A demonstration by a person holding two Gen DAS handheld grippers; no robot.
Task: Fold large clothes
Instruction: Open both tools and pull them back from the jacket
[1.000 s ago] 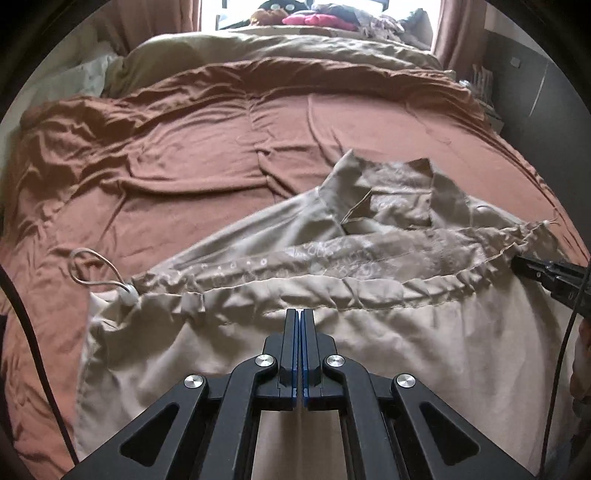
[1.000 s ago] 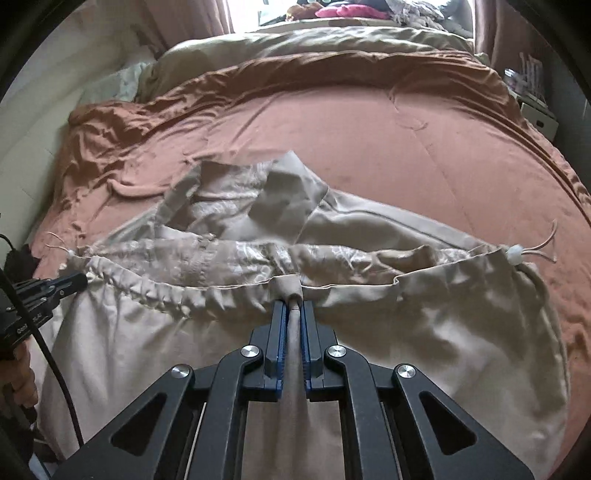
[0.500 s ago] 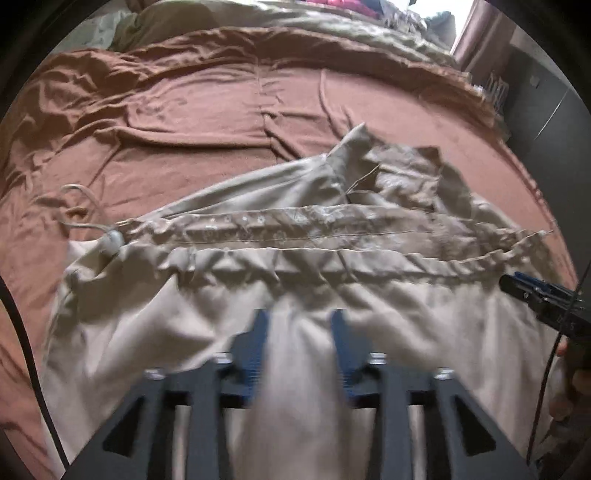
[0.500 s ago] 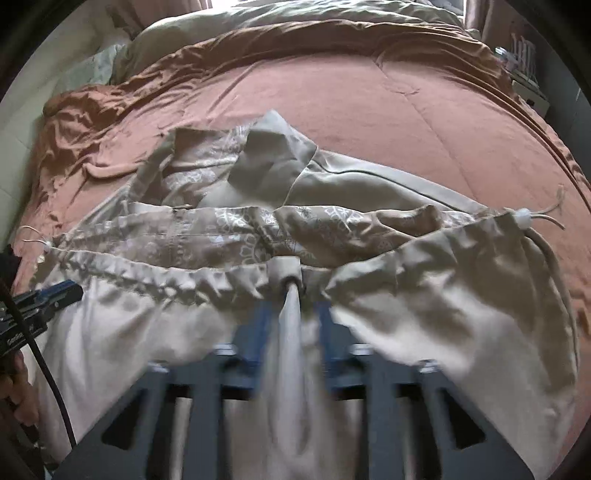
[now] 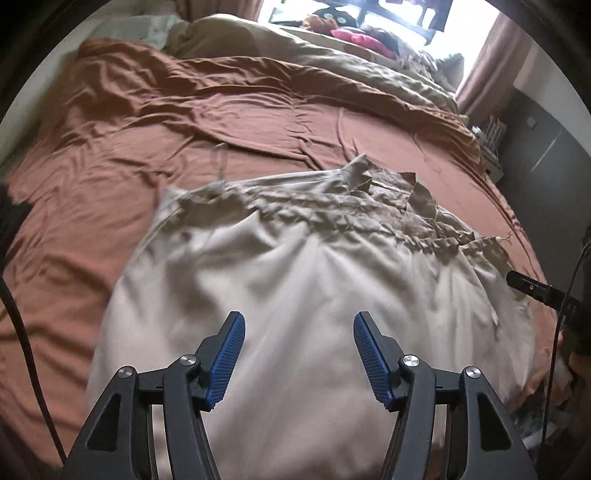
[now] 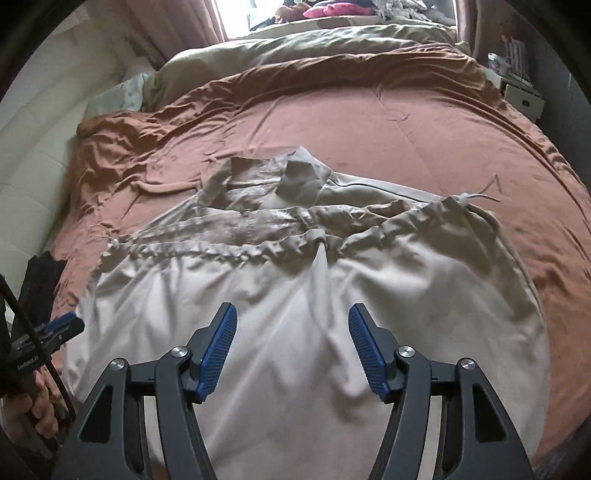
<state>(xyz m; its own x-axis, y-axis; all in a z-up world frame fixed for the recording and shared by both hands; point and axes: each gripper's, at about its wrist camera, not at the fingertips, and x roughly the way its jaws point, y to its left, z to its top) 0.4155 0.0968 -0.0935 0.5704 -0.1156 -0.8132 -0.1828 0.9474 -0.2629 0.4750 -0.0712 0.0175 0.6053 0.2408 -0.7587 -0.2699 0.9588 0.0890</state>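
A large beige garment [image 5: 295, 266] with a gathered drawstring hem lies folded on the brown bedspread [image 5: 184, 122]. It fills the near half of the right wrist view too, the garment [image 6: 314, 295] showing a patterned lining and a white cord toggle [image 6: 466, 199]. My left gripper [image 5: 299, 325] hovers above the cloth, its jaws opening, nothing between the blue pads. My right gripper [image 6: 291, 317] likewise hangs over the fabric with jaws opening and empty. Each gripper shows in the other's view: the right gripper [image 5: 532, 286] at the right edge, the left gripper [image 6: 55, 328] at the left edge.
A tan duvet [image 6: 314, 44] is bunched at the far end of the bed, with pink and dark items [image 6: 332, 11] by the window. A white padded wall [image 6: 33, 147] runs along the left. Shelving with boxes [image 6: 517, 85] stands at the right. A hand [image 6: 40, 410] holds the left gripper.
Both grippers, shut on the garment's gathered hem a second ago, have let go and opened. Both pulled back and up from the hem, and the cloth now lies loose on the bed.
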